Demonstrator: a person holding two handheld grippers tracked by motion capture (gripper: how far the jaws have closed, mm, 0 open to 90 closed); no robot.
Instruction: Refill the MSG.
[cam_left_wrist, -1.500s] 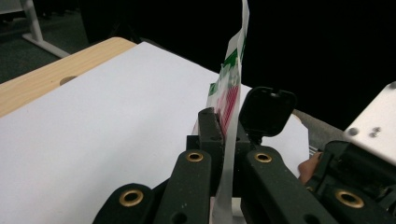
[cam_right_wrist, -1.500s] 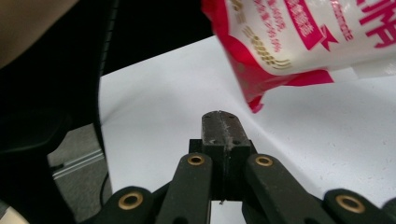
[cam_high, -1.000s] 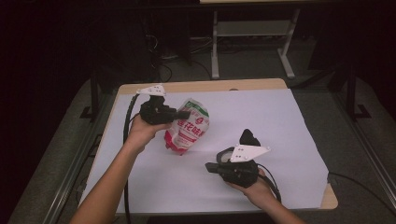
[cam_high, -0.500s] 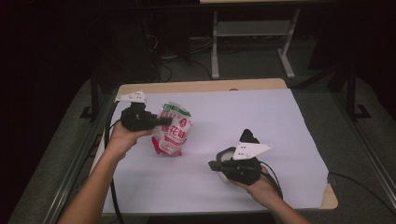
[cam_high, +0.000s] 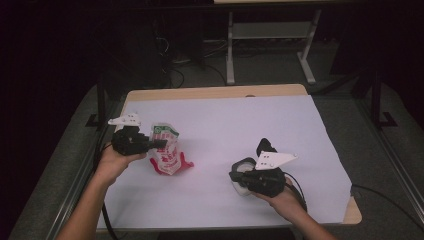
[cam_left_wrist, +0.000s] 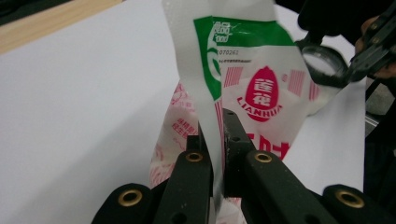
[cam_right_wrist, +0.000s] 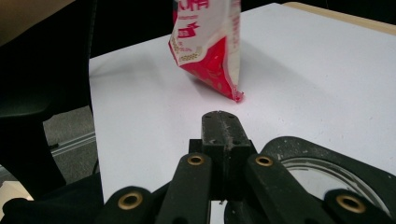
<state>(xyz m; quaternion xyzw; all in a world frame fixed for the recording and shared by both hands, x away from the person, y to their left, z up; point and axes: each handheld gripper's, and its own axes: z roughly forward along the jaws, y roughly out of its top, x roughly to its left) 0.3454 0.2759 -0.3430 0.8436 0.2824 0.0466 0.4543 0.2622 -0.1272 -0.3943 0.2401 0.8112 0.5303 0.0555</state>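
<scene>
A red, white and green printed plastic bag (cam_high: 167, 156) stands near the left side of the white sheet (cam_high: 235, 120), its red bottom on the sheet. My left gripper (cam_high: 161, 143) is shut on the bag's upper edge; the left gripper view has the film pinched between the jaws (cam_left_wrist: 215, 135), with the bag (cam_left_wrist: 261, 88) hanging beyond them. My right gripper (cam_high: 236, 176) lies low at the front right, shut with nothing between its jaws (cam_right_wrist: 222, 123). A round black-rimmed object with a clear middle (cam_right_wrist: 327, 182) sits against it. The bag (cam_right_wrist: 210, 51) appears farther off.
The sheet covers a wooden table (cam_high: 200, 92) with metal rails along both sides. Behind the table a white metal stand (cam_high: 270, 32) and cables sit on the dark floor. A black cable (cam_high: 295, 182) trails from the right gripper.
The left hand has carried the bag leftward and slightly down, from near the table's middle to its left side. The right hand has kept still.
</scene>
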